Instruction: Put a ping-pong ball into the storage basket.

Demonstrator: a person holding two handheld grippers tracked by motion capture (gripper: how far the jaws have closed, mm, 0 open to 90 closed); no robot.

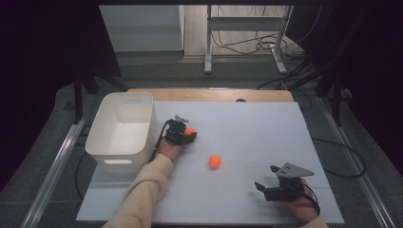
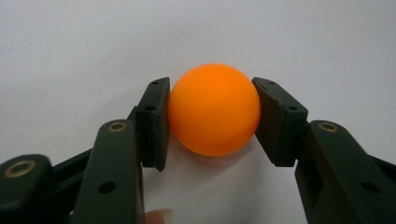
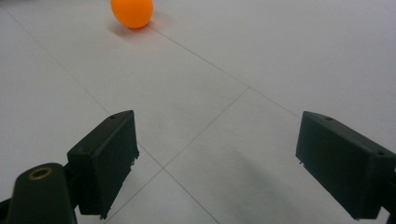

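With the left tongs (image 2: 212, 116) clamped on one orange ball (image 2: 213, 109) beside the white bin (image 1: 124, 130), next carry it over the rim; right tongs (image 3: 229, 163) stand apart, aimed at the second orange ball (image 3: 132, 12) on the surface (image 1: 256, 128).

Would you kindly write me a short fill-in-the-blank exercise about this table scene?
1. The left gripper is shut on an orange ____.
2. The right gripper has its jaws ____.
3. The white bin stands to the ____ of the left gripper in the high view.
4. A second ball lies on the ____ between the grippers.

Missing words: ball; open; left; table
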